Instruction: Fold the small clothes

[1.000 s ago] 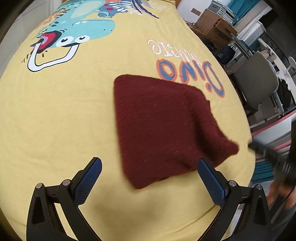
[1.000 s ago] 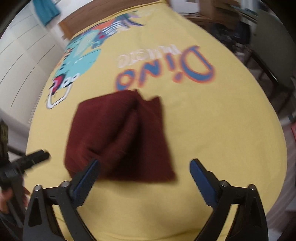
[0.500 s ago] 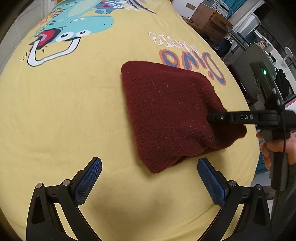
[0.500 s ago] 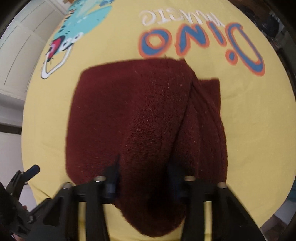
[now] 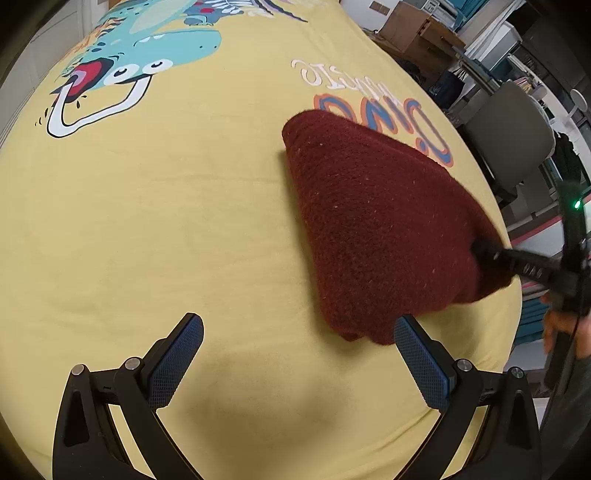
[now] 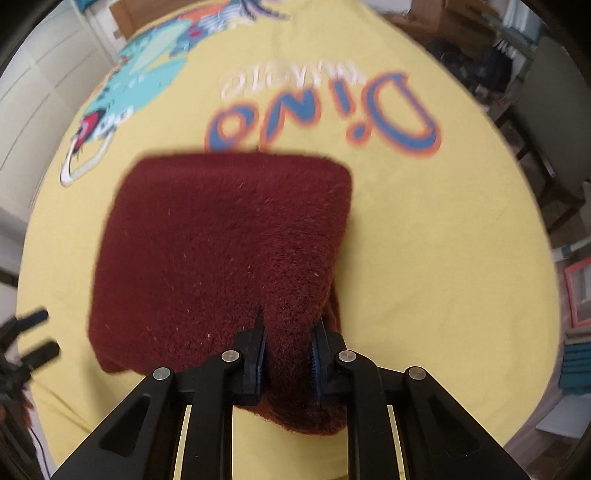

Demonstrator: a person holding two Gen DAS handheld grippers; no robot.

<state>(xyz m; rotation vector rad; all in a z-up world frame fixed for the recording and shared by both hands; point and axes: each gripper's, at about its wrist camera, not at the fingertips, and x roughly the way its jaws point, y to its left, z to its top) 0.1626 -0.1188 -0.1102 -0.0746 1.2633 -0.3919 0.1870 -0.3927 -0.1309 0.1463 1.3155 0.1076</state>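
Note:
A dark red knitted garment (image 5: 376, 229) lies folded on the yellow dinosaur-print cover (image 5: 184, 221); it also shows in the right wrist view (image 6: 221, 251). My right gripper (image 6: 288, 343) is shut on a bunched near edge of the garment and lifts that edge a little. In the left wrist view the right gripper (image 5: 491, 254) shows at the garment's right side. My left gripper (image 5: 295, 354) is open and empty, just short of the garment's near corner. The left gripper (image 6: 26, 339) shows at the left edge of the right wrist view.
The cover carries a teal dinosaur print (image 5: 147, 48) and "Dino" lettering (image 6: 321, 110) beyond the garment. A grey chair (image 5: 513, 133) and cardboard boxes (image 5: 417, 33) stand past the bed's right edge. White cupboard doors (image 6: 40, 96) are on the left.
My right gripper came in from the right, closed on the garment's near edge and drew it up and back. The left gripper stayed open and shifted slightly.

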